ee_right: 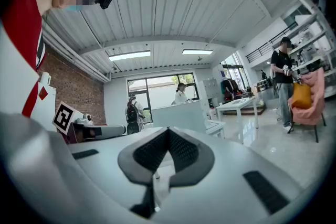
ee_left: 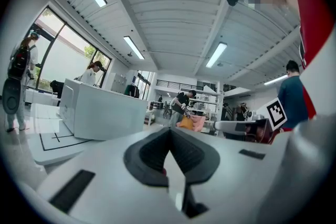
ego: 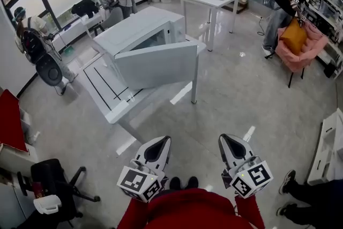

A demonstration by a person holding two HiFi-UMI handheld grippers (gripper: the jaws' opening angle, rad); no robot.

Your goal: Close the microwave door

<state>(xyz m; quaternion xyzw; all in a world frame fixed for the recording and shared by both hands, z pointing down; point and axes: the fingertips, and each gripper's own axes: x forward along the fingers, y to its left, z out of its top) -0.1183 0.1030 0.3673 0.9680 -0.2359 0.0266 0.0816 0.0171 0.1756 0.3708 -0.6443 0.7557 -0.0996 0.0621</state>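
Across floor ahead, on white rectangular table [ego: 107, 88], boxy white microwave [ego: 140, 29] is sitting, flat white door [ego: 158, 64] hanging open and well apart from tools. Left gripper [ego: 163, 140] and right gripper [ego: 225, 140] are waiting level, jaws together, empty — likely suiting push, not grasp.

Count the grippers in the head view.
2: left gripper at bottom, left of centre; right gripper at bottom, right of centre. Both tongs shut, empty. None seems hidden.
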